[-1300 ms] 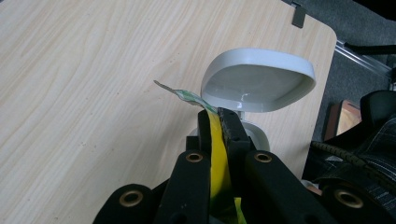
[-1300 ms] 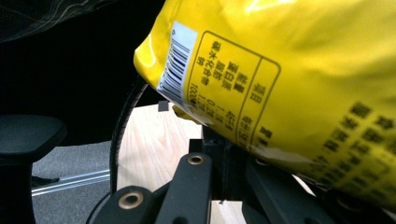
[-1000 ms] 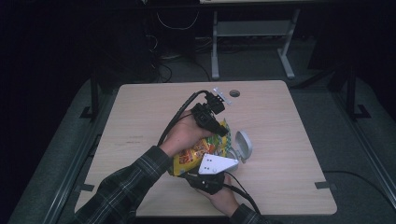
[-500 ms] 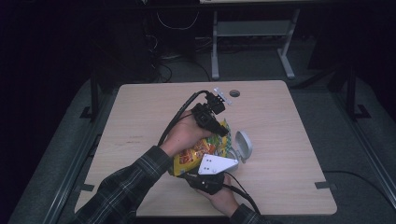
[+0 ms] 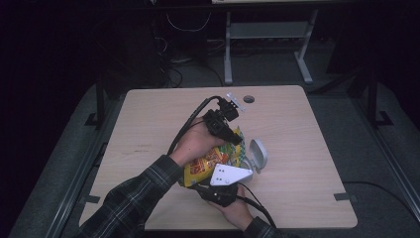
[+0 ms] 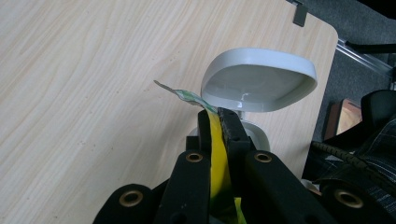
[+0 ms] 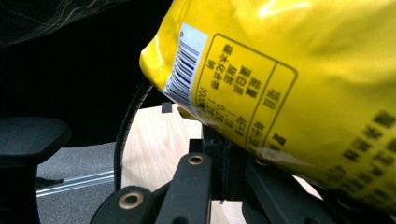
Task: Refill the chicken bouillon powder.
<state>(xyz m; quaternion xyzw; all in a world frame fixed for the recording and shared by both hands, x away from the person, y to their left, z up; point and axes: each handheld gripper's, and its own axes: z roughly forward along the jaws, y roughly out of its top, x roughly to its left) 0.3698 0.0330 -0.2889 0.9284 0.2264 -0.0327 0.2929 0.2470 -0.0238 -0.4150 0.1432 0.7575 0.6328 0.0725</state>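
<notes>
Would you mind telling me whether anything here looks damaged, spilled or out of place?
Nothing stands out: the yellow snack bag is pinched between both grippers, unspilled, beside the white container whose lid stands open.

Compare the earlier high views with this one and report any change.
Nothing has visibly changed. The left gripper still pinches the bag's top edge, the right gripper stays at its lower end, and the white container sits open beside them on the table.
</notes>
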